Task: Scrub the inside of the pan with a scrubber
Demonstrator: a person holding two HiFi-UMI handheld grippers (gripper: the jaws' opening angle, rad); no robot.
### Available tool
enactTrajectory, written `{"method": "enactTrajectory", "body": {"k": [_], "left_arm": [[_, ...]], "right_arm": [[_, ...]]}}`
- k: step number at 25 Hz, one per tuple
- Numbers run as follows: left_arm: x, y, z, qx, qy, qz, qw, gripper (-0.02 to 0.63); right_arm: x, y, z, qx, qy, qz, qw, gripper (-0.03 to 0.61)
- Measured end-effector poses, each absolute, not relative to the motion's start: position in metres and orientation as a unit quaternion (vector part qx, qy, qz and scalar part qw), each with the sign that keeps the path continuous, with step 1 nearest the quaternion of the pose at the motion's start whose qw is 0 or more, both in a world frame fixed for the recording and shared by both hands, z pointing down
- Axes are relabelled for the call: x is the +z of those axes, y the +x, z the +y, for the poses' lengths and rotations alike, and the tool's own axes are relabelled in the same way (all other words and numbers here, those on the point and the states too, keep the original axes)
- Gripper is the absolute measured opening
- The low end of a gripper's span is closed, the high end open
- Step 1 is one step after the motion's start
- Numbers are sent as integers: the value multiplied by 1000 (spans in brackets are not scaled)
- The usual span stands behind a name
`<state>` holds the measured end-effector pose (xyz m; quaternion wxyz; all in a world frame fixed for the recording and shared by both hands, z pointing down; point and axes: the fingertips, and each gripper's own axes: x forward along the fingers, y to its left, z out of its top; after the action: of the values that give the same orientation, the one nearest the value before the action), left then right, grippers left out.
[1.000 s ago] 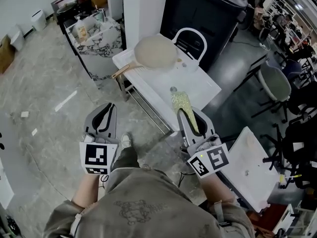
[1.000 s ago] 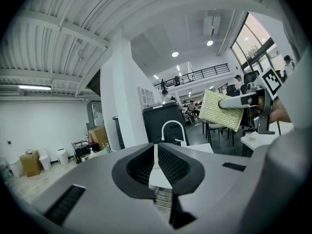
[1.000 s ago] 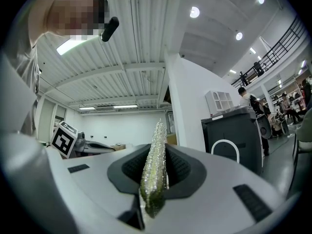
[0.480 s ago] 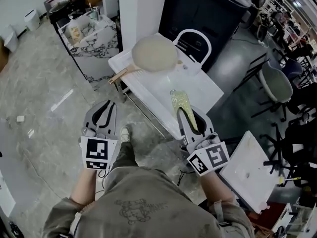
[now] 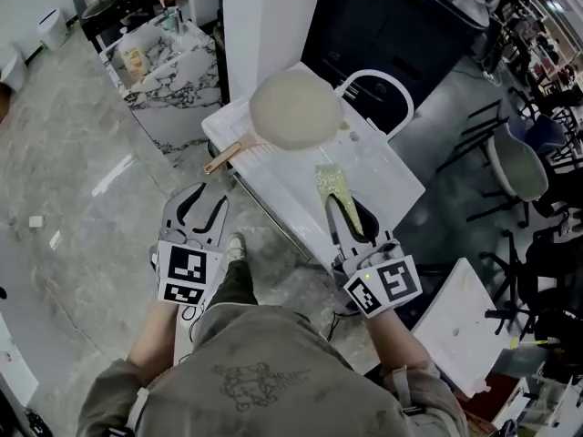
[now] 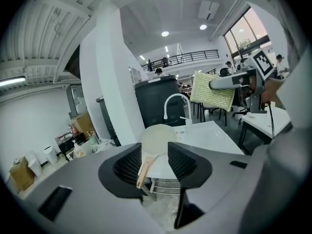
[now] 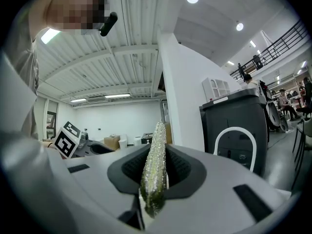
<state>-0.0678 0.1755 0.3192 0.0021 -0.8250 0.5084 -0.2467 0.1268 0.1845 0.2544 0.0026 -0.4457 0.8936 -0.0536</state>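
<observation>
The pan [image 5: 296,109] sits on the far left part of the white tabletop [image 5: 387,173], its wooden handle pointing near-left over the edge. The right gripper [image 7: 155,165] has its jaws clenched on a yellow-green scrubber [image 7: 154,160], held upright above the tabletop's near edge. The left gripper [image 6: 155,156] is off the tabletop's near left, jaws opening with nothing between them.
</observation>
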Motion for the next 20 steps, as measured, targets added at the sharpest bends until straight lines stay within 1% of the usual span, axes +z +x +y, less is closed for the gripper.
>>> {"method": "enactTrajectory", "body": {"k": [9,15,20], "left_arm": [[361,-100,90,-312,-827,467,-33,208],[403,-126,42,-352,-831,426,-60,213],[444,-136,10,-383,-833,391,-81,215]], "right_arm": [[264,90,86,-68,-455,887,-29,74],[275,59,28,-58,-461,883,-64,74],[299,51,-16,-69,-483,868,-91,74]]}}
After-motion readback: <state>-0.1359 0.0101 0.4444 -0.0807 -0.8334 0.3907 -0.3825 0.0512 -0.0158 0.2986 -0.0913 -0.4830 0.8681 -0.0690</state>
